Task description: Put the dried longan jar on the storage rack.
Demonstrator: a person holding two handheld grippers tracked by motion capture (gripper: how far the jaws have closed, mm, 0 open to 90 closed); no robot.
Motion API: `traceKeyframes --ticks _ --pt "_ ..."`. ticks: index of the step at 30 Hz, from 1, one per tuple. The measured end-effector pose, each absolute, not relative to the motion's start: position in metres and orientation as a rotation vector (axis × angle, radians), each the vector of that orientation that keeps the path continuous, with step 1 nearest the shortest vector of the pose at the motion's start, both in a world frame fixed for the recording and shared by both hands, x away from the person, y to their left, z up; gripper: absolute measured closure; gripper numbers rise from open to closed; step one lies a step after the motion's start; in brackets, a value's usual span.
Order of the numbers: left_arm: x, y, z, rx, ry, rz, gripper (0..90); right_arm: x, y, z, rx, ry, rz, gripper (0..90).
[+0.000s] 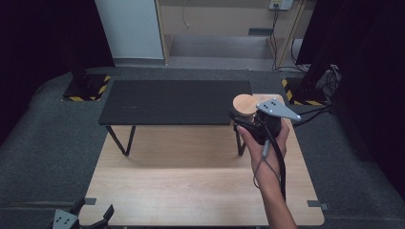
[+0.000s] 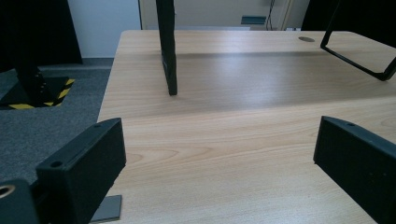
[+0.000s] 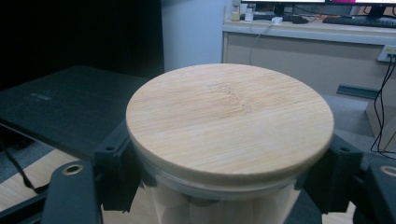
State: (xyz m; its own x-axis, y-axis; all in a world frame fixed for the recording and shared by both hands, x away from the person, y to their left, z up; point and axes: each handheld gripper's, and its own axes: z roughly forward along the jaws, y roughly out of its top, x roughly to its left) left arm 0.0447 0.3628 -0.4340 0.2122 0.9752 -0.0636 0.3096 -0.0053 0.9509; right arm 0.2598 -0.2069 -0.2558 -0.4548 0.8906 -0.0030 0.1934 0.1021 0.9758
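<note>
A glass jar with a round bamboo lid (image 1: pixel 245 104) (image 3: pixel 229 119) is at the right end of a low black stand (image 1: pixel 174 101). That stand rests on the light wooden table (image 1: pixel 191 186). My right gripper (image 1: pixel 242 116) (image 3: pixel 229 186) is shut on the jar, one jaw on each side of the glass just under the lid. Whether the jar rests on anything is hidden. My left gripper (image 1: pixel 94 209) (image 2: pixel 219 158) hovers at the table's near left corner, open, with nothing between its jaws.
The stand's thin black legs (image 2: pixel 167 46) rise from the table ahead of the left gripper. Grey tape marks sit at the near corners (image 1: pixel 90 201) (image 1: pixel 317 204). Black posts on hazard-striped bases (image 1: pixel 86 88) and cables (image 1: pixel 320 81) stand on the carpet beyond.
</note>
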Motion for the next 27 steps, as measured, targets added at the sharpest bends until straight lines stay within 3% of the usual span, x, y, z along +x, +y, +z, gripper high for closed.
traceKeyframes --ticks 27 --pt "0.048 0.36 -0.433 1.518 1.284 0.867 1.1 0.321 -0.19 -0.268 1.122 1.747 1.358 25.7"
